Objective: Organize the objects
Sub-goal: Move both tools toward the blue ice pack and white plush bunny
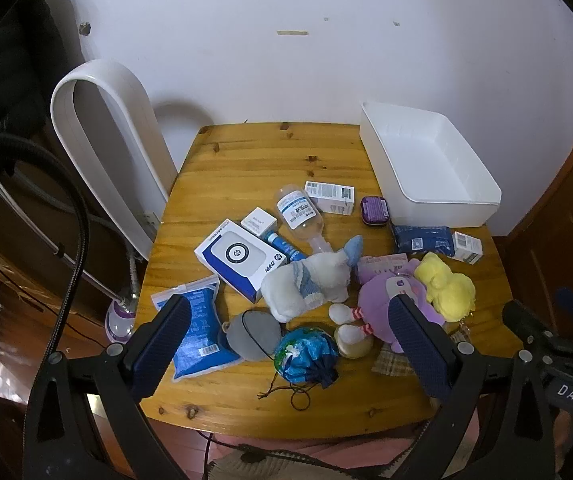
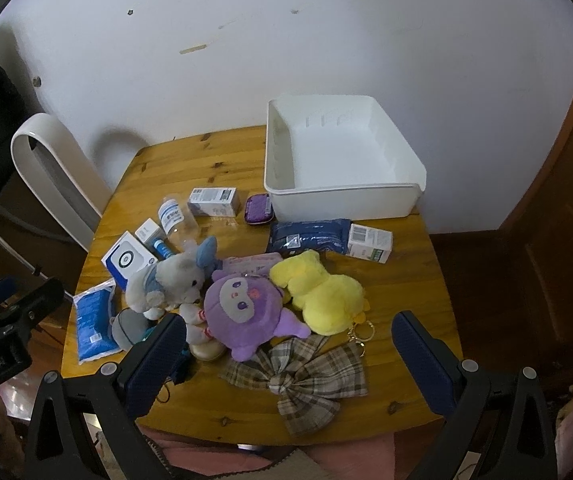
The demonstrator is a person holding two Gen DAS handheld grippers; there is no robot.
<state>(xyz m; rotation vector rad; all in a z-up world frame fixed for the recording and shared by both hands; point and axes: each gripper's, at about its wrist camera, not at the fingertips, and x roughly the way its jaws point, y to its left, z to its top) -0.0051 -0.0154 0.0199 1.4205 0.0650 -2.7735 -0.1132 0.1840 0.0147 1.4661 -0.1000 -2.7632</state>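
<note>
Both grippers hover over the near edge of a wooden table (image 1: 246,160) strewn with objects. My left gripper (image 1: 290,302) is open, empty, above a grey-white plush (image 1: 306,280) and a blue drawstring pouch (image 1: 306,354). My right gripper (image 2: 289,318) is open and empty too, above a purple plush (image 2: 242,308), a yellow duck plush (image 2: 322,292) and a plaid bow (image 2: 302,376). An empty white bin (image 2: 342,196) stands at the back right. Farther back lie a blue-white box (image 1: 238,258), a clear bottle (image 1: 298,216), a purple case (image 2: 259,208) and a navy pack (image 2: 310,236).
A blue sachet (image 1: 200,332) and a grey pouch (image 1: 252,332) lie at the front left. Small cartons (image 2: 368,242) sit by the bin. A white loop-shaped appliance (image 1: 102,152) stands left of the table, a wall behind, a wooden door (image 2: 546,240) on the right.
</note>
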